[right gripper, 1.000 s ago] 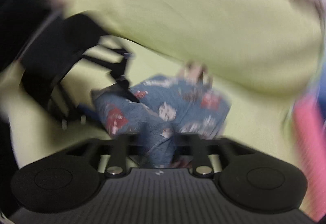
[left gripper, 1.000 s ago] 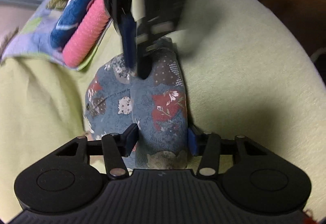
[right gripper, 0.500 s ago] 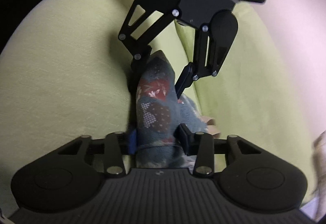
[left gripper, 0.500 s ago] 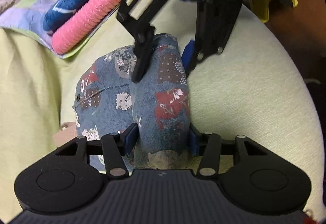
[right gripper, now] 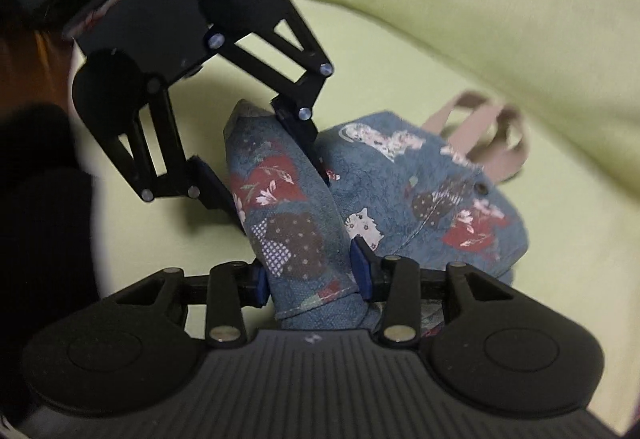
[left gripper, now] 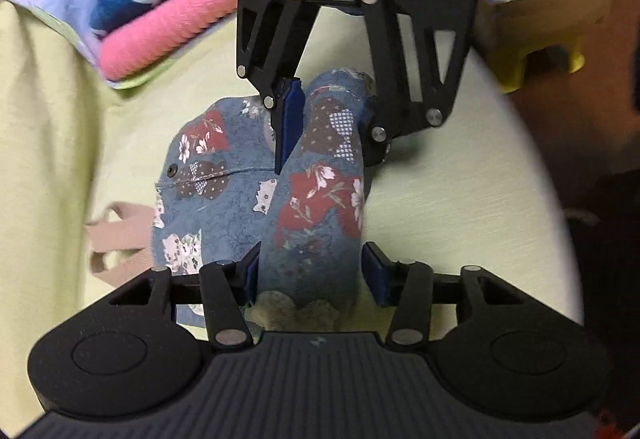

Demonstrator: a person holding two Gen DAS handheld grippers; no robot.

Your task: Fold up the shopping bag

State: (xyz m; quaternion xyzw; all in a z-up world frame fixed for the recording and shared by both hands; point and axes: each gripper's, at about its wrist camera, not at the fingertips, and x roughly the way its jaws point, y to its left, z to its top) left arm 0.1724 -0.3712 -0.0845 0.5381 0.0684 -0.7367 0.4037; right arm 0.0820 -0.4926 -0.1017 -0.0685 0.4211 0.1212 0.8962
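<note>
Between both sets of tongs a raised ridge of the patterned shopping bag runs straight from one to the other, so its long axis lies along the line joining them. Nearest its own camera, the left gripper straddles one end of that ridge: its blue pads sit a little apart, one against the cloth and the other showing a sliver of gap, so it looks loosely closed around the fold, not pinching hard. Facing it from the far end, the right gripper has its fingers narrowed onto the cloth on both sides, gripping the fold. Left of the ridge as the left camera looks, the bag's flat remainder lies on the green cushion, with its beige handles trailing beyond. Judged from this, the coming move is to carry the ridge sideways over that flat part; both hands are equally near, one at each end
</note>
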